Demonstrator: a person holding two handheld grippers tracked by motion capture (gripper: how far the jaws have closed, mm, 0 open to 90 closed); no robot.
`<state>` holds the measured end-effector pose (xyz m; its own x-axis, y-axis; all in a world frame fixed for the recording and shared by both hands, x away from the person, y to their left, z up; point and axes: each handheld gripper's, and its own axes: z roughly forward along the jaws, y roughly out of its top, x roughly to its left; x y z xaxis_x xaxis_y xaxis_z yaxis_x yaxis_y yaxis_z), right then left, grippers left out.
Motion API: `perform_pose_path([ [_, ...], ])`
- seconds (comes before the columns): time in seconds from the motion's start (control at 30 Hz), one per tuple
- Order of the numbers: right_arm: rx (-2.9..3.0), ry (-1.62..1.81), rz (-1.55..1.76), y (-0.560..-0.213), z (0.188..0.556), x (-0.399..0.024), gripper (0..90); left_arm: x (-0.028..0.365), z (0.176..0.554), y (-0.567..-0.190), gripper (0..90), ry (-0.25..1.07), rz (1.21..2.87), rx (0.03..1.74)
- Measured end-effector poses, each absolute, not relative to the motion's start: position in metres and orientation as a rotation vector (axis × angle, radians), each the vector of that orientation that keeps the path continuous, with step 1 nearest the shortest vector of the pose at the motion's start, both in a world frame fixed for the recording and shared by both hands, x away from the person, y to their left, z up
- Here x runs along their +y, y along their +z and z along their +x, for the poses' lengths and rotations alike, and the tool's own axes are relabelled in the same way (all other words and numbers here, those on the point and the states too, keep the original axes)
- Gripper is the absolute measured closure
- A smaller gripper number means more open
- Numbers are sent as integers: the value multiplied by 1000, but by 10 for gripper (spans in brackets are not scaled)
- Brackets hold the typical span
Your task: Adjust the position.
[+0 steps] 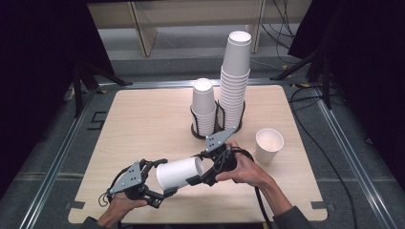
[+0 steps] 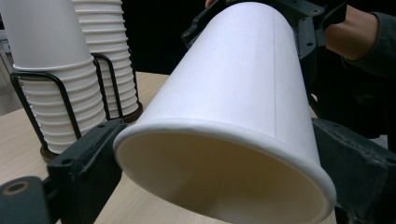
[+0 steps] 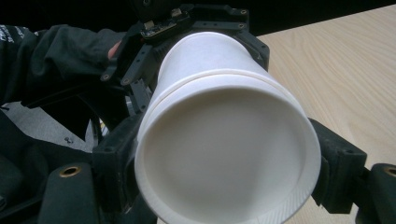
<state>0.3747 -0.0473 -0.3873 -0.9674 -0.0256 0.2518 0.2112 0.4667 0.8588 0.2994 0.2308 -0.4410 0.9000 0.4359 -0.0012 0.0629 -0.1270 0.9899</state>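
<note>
A pale wooden counter (image 1: 143, 124) with rounded corners stands on grey floor (image 1: 62, 143), dark curtains (image 1: 38, 57) beside. Near its front edge, the left gripper (image 1: 162, 179) and right gripper (image 1: 200, 168) each clamp an end of the white paper cup (image 1: 179, 172), lying level.

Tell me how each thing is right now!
Held paper cup: sideways, off the table, between both grippers.
Left gripper: jaws shut on its mouth end.
Right gripper: jaws shut on its base end.
Lone paper cup: upright, empty.
Tall cup stack: upright in wire holder.
Short cup stack: upright in wire holder.
</note>
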Motion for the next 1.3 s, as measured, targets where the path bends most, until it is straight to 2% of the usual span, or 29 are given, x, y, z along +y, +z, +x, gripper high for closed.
perform_pose_path([
  [0.3, -2478, -1535, -164, -383, 374, -48, 246, 223, 296, -446, 30, 347, 1685, 391],
  [0.57, -2462, -1554, -179, -381, 374, -49, 248, 222, 297, -447, 77, 358, 1682, 368],
  [0.73, -2450, -1553, -194, -383, 375, -49, 245, 224, 296, -442, 99, 362, 1737, 377],
  [0.87, -2484, -1492, -207, -383, 373, -49, 242, 223, 296, -443, 111, 369, 1777, 355],
  [1.03, -2685, -1372, -159, -381, 367, -46, 177, 223, 296, -443, 117, 377, 1838, 352],
  [1.3, -3003, -1218, -55, -361, 350, -38, 170, 220, 297, -446, 118, 393, 1912, 371],
])
